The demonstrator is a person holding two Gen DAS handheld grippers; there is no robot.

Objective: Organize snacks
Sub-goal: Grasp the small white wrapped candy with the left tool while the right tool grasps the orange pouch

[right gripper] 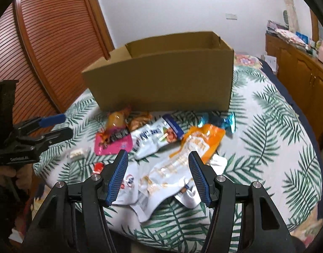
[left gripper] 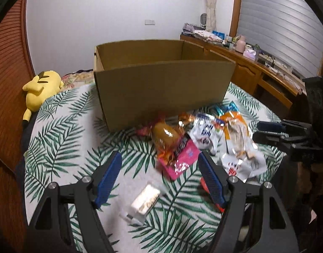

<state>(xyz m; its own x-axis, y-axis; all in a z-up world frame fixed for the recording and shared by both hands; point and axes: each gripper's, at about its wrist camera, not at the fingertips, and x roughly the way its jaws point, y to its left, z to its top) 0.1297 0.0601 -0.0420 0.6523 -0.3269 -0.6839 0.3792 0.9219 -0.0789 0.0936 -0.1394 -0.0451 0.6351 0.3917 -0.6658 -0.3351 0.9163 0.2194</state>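
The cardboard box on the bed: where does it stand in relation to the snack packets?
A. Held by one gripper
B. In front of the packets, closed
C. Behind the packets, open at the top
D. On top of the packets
C: the cardboard box stands open-topped on the bed behind the snack packets, and neither gripper touches it.

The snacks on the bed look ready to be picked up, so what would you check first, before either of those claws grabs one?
1. Cardboard box open at the top: ok.
2. Box inside has room: cannot tell, floor hidden.
3. Left gripper open and holding nothing: ok.
4. Right gripper open and holding nothing: ok.
5. Orange-and-white packet lying between the right gripper's fingers: ok.
6. Snacks lying apart for a clean grab: not ok, pink packet and others overlap.
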